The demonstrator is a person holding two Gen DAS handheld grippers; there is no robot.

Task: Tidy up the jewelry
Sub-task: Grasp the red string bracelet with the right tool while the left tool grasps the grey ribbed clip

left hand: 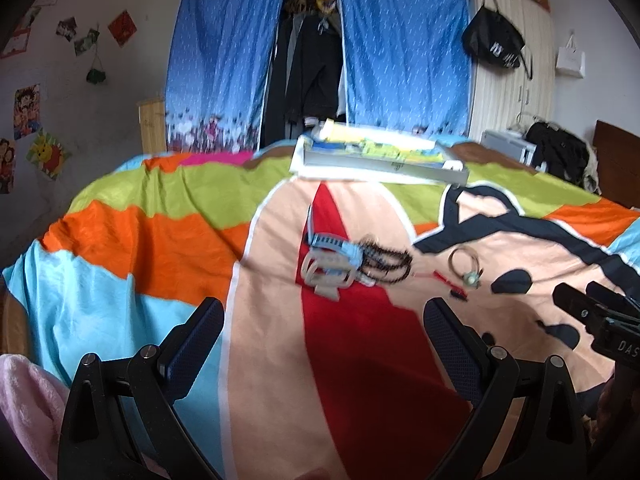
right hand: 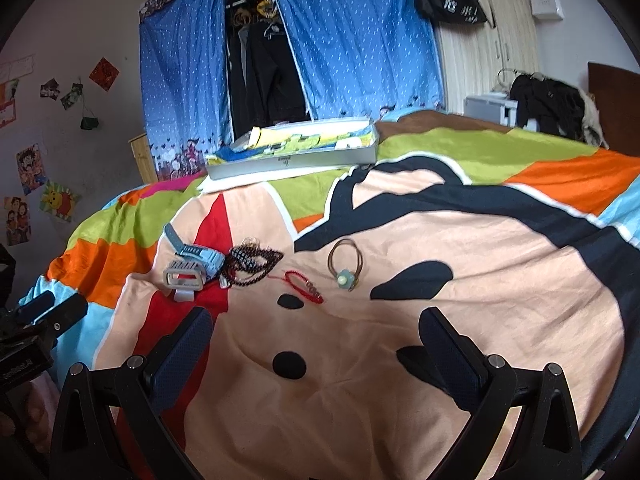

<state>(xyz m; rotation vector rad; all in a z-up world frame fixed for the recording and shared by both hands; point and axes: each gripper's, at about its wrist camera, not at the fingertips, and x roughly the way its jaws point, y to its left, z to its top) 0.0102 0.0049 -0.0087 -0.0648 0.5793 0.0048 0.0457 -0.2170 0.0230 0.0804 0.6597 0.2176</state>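
Jewelry lies in a loose row on the bed: a watch (right hand: 192, 266), dark beads (right hand: 252, 262) touching it, a red bracelet (right hand: 304, 286) and a ring-shaped hair tie (right hand: 346, 266) further right. Both tools, left (left hand: 324, 320) and right (right hand: 316, 330), gape wide and empty just short of the watch, the left nearer. A tray (right hand: 292, 158) sits beyond it, before blue curtains.

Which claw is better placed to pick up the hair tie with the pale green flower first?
Probably the right claw: the brown elastic hair tie with the pale green flower lies nearly straight ahead of its open fingers. From the left claw, also open, it sits off to the right.
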